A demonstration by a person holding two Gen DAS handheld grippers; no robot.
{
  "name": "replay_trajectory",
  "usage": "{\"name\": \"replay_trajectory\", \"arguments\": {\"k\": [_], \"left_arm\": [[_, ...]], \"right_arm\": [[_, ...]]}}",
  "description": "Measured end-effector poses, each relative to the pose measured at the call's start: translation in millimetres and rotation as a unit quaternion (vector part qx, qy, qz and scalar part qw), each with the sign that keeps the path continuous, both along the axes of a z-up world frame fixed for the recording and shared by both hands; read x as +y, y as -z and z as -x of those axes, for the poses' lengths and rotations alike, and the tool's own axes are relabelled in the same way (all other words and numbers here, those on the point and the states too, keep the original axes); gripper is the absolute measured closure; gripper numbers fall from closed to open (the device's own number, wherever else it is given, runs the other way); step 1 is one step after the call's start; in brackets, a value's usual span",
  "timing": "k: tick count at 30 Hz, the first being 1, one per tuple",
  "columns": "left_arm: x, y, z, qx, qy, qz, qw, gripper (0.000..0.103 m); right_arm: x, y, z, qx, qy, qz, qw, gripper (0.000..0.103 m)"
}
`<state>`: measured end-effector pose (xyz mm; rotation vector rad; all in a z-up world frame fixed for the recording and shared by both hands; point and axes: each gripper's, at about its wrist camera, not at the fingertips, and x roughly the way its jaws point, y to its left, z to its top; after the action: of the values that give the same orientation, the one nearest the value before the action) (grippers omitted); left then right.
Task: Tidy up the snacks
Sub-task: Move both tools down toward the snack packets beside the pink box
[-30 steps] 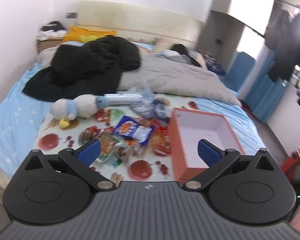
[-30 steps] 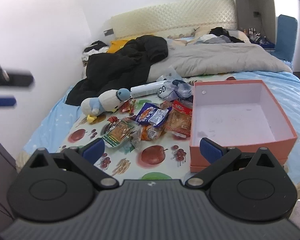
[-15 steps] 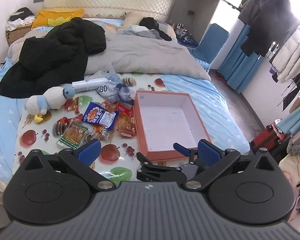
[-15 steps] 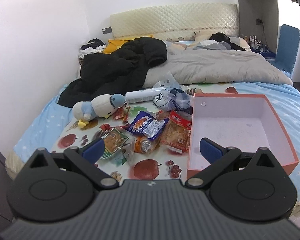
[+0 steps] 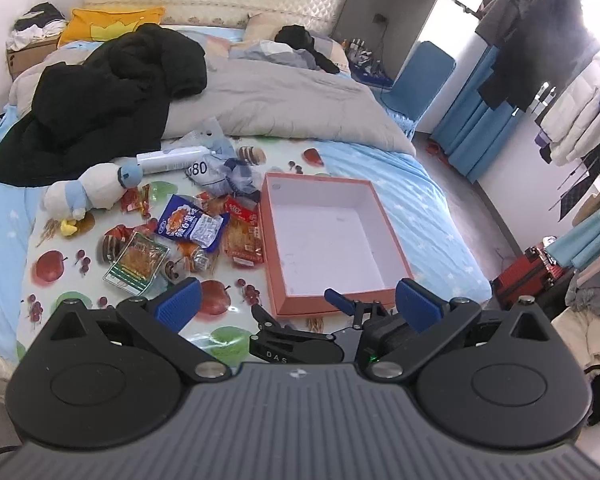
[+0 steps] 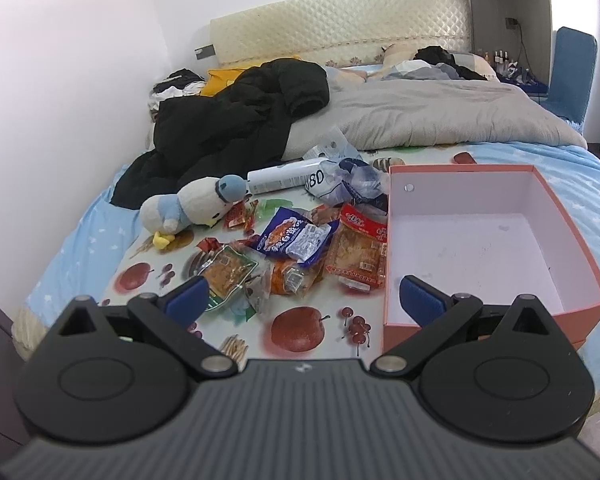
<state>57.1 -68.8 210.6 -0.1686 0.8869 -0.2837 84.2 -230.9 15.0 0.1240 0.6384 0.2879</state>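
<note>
- Left gripper [image 5: 298, 304]: jaws spread wide, blue fingertips [image 5: 180, 304] well apart, nothing between them; held in the air above the near edge of the bed.
- Right gripper [image 6: 304, 298]: jaws spread wide, blue fingertips [image 6: 422, 300] well apart, empty; held lower, ahead of the left gripper, over the bed's near edge.

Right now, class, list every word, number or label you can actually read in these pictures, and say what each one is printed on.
"080": on the crumpled clear plastic bag beside the white tube.
"DAS": on the black body of the right gripper, seen from the left wrist; more letters may be hidden.
Print on the blue snack packet and red-labelled packet: too blurred to read.
</note>
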Motion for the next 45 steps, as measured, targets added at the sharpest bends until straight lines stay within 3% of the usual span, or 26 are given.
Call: {"name": "replay_trajectory", "arguments": {"k": [12,24,45], "left_arm": [[6,6,-15,-0.004,-0.012,0.000,0.9999,0.000],[9,25,-59,0.000,-0.012,-0.011,0.9999,0.000],[23,118,-215,0.075,-0.019,-0.004,0.9970,0.000]], "right_arm": [[3,9,-10,0.012,0.000,0.003,1.000,0.000],[13,25,-30,0.031,-0.009,0.005,0.999,0.000],[43,66,-122,0.050,-0.037,0.018,0.998,0.000]]}}
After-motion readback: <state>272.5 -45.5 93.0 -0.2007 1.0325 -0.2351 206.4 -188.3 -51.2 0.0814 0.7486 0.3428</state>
